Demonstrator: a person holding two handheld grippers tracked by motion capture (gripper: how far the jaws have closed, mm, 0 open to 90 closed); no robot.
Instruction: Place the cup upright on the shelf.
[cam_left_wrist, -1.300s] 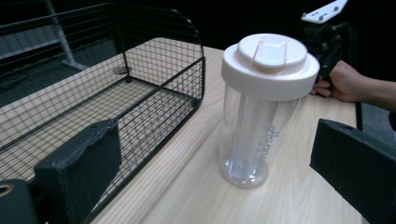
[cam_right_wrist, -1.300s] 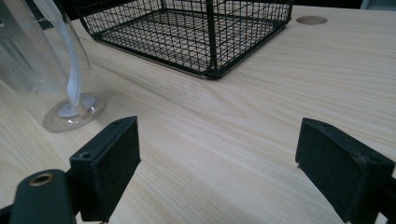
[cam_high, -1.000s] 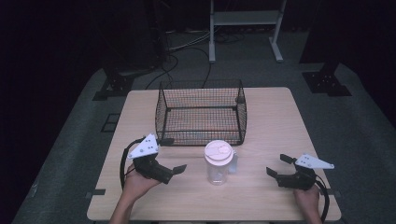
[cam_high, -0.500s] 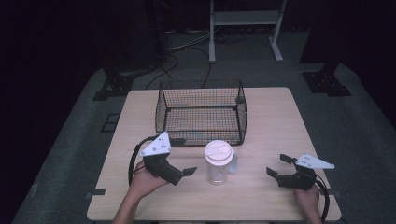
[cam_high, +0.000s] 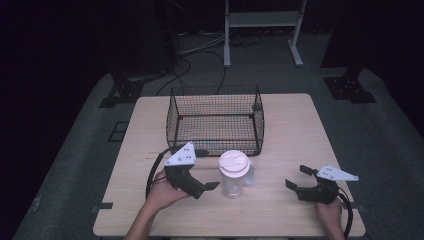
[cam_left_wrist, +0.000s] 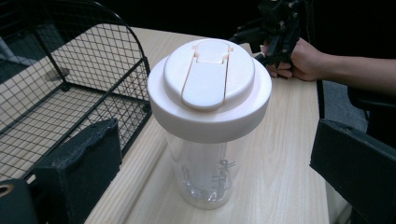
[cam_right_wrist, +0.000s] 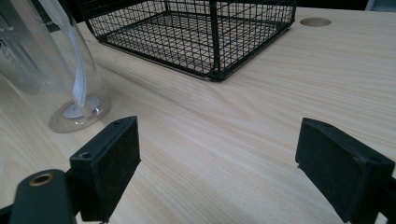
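A clear plastic bottle (cam_high: 234, 175) with a cream flip-top lid (cam_left_wrist: 210, 88) stands upright on the wooden table (cam_high: 290, 135), just in front of the wire basket (cam_high: 215, 120). My left gripper (cam_high: 207, 169) is open at the bottle's left. In the left gripper view its black jaws stand wide on either side of the bottle (cam_left_wrist: 205, 172) without touching it. My right gripper (cam_high: 298, 177) rests open near the front right of the table, with bare wood between its jaws (cam_right_wrist: 215, 158). In the right gripper view the bottle (cam_right_wrist: 46, 60) is at the far left.
The black wire basket (cam_right_wrist: 196, 32) holds nothing and sits mid-table behind the bottle; its near corner (cam_left_wrist: 135, 93) is close to my left jaw. A round cable hole (cam_right_wrist: 315, 21) lies beyond it. The other hand (cam_left_wrist: 303, 60) shows far off. Bare wood lies between bottle and right gripper.
My left gripper has moved right and forward up to the bottle, its jaws now flanking it. The right gripper and the bottle have stayed put.
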